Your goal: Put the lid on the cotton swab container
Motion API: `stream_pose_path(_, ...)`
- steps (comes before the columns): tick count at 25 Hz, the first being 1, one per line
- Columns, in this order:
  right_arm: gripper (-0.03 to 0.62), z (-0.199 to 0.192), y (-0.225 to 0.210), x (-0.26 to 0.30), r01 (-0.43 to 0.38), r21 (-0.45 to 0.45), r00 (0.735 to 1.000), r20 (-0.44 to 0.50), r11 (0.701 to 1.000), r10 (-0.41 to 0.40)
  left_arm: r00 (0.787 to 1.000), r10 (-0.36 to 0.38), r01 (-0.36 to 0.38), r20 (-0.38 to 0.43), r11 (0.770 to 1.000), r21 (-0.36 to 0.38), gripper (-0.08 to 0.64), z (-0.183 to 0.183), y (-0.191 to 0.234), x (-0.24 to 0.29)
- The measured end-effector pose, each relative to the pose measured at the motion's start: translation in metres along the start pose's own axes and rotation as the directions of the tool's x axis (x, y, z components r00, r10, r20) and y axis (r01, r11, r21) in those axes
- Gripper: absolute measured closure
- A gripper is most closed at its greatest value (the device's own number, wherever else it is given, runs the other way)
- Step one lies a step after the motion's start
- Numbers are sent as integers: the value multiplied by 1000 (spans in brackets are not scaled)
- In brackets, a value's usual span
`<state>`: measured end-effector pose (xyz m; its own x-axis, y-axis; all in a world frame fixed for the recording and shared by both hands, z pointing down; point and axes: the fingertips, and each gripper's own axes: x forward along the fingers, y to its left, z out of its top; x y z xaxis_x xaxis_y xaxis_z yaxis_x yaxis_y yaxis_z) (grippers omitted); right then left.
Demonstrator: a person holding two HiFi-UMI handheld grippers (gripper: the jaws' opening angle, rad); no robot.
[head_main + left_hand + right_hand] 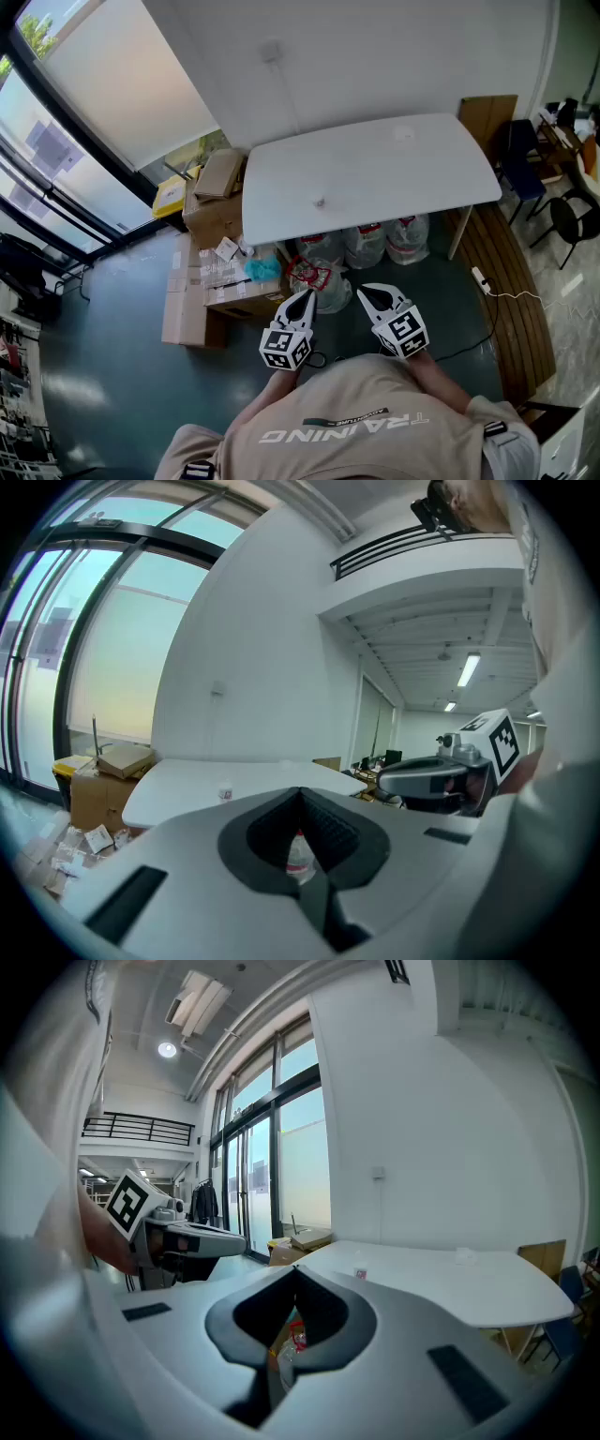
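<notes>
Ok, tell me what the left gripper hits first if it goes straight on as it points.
Probably the plastic bags under the white table; the left gripper seems aimed just below the tabletop edge, though depth is unclear.

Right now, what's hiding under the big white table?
Three clear plastic bags sit under the table's front edge, and cardboard boxes stand beside its left end. The tabletop covers everything farther back, so I can't tell what else is under there.
</notes>
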<state>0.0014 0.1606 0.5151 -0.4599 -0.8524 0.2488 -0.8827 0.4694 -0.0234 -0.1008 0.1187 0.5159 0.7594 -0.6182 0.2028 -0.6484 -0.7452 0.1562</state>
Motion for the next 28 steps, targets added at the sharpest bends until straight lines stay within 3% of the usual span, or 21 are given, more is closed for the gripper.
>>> stream_pose_path(5, 574, -1, -12, -3, 5, 2, 1000, 3, 1000, -5, 1000, -3, 3, -7, 1000, 26, 548, -1, 0, 11)
stream_pose_path(10, 574, -2, -16, -6, 1, 5, 1000, 4, 1000, -1, 1000, 29, -29, 4, 1000, -11, 548, -3, 6, 12)
stream_pose_path(16, 574, -3, -18, -7, -40, 19, 999, 15, 999, 40, 998, 56, -56, 8, 998, -18, 548, -3, 5, 15)
stream_pose_path(22, 574, -22, -18, -6, -100, -12, 995, -32, 995, 99, 996, 82, -83, -26, 996, -35, 548, -18, -5, 24)
stream_pose_path(28, 574, -36, -39, -2, -170, 12, 984, -56, 985, 170, 990, 139, -141, -39, 989, -50, 548, -19, -9, 39)
